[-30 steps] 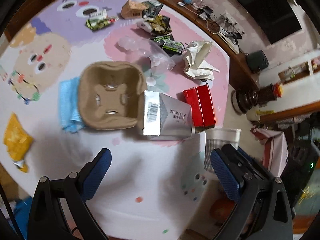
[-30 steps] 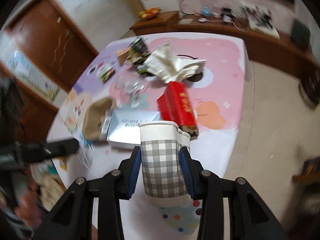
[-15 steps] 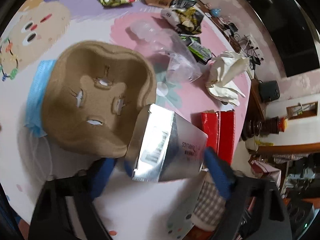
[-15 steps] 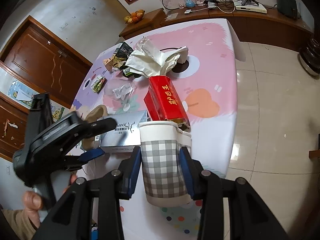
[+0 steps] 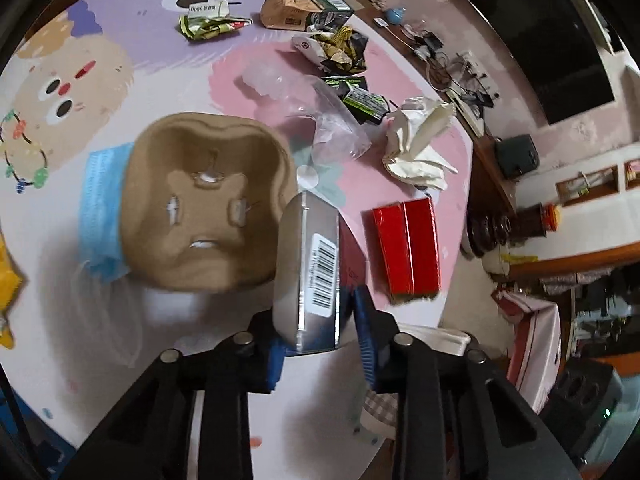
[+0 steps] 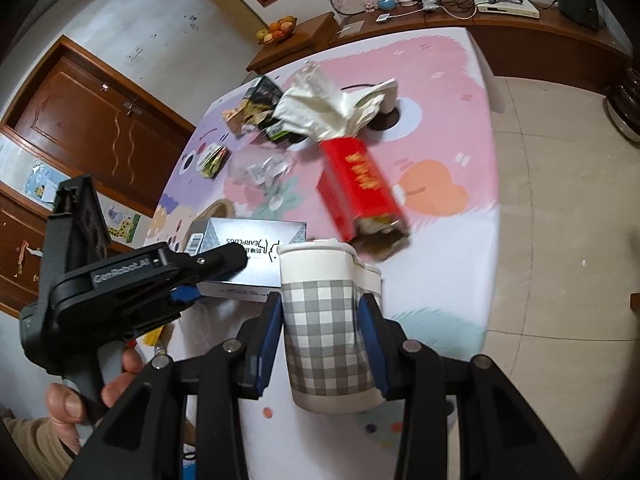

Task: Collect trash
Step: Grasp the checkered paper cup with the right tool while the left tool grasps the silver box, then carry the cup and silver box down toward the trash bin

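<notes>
Landmark: silver earplug box, near the table edge closest to the person.
Left gripper: jaws narrowed onto the box's barcoded end, blue pads on both sides; box looks tipped up on its edge.
Right gripper: clamped on a checked paper cup, held just in front of the box.
Other trash: brown pulp cup tray touching the box's left, over a blue mask; red carton to its right; crumpled white paper and wrappers beyond.
Step, judged: pickup of the box; most litter uncollected.
Next move: lift clear without dragging the tray; no bin visible, so destination unknown.
</notes>
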The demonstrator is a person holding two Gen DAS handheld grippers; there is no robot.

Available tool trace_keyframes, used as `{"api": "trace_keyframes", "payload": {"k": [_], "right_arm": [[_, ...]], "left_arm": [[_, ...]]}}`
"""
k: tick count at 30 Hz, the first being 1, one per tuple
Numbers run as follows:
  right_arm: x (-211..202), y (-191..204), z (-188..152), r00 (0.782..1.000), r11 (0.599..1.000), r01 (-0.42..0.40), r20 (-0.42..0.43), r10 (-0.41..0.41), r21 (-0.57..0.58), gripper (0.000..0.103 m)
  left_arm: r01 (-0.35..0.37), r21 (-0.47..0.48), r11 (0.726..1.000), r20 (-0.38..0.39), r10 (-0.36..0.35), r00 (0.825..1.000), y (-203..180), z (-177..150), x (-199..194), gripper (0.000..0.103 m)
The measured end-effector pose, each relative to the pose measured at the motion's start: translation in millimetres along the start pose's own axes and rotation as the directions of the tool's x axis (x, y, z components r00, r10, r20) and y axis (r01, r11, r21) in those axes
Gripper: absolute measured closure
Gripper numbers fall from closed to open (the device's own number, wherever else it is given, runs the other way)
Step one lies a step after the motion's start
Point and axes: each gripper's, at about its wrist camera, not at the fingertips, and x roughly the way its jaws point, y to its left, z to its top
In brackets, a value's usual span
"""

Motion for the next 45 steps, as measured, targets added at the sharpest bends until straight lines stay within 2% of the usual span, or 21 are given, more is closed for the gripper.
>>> {"api": "trace_keyframes", "payload": {"k": [4, 8, 14, 19, 23, 27, 32, 36, 40, 45], "right_arm": [[-1, 15, -13, 1.0, 1.0, -0.018, -0.006, 0.018, 0.0, 0.065], [-5, 31, -28, 0.999, 0.999, -0.035, -0.005, 0.035, 0.013, 0.065], [-16, 61, -62, 0.999, 0.998, -0.043, 0.031, 0.041, 0.048, 0.065], [-24, 103, -104, 0.997, 0.995, -0.033, 0.079, 0.025, 0.098, 0.065], [-28, 143, -144, 0.992, 0.988, -0.027, 0.127, 0.007, 0.151, 0.065], [-22, 185, -190, 0.988, 0.977, -0.03, 0.155, -0.004, 0.211, 0.065], [-9, 222, -233, 0.984, 0.966, -0.018, 0.173, -0.028, 0.257, 0.064], [1, 237, -265, 0.984, 0.955, -0.005, 0.172, -0.049, 0.297, 0.064], [22, 233, -293, 0.989, 0.937, 0.03, 0.128, -0.079, 0.348, 0.064], [59, 212, -327, 0.99, 0.907, 0.072, 0.082, -0.116, 0.415, 0.063]], "left_arm": [[-0.005, 0.055, 0.998, -0.018, 0.006, 1.0, 10, -9, -28, 0.084], [-0.032, 0.132, 0.991, -0.021, 0.035, 0.999, 27, -24, -66, 0.084], [-0.021, 0.285, 0.958, -0.042, 0.034, 0.999, 54, -40, -115, 0.084], [0.032, 0.421, 0.907, -0.064, -0.005, 0.998, 79, -52, -164, 0.084], [0.052, 0.549, 0.834, -0.069, -0.016, 0.997, 106, -67, -207, 0.084], [0.087, 0.628, 0.773, -0.089, -0.04, 0.995, 138, -81, -239, 0.084], [0.133, 0.685, 0.716, -0.149, -0.04, 0.988, 175, -98, -253, 0.084], [0.153, 0.712, 0.686, -0.201, -0.01, 0.979, 197, -113, -249, 0.084], [0.15, 0.733, 0.664, -0.232, 0.037, 0.972, 216, -131, -231, 0.084], [0.136, 0.775, 0.617, -0.252, 0.105, 0.962, 242, -170, -189, 0.084]]}}
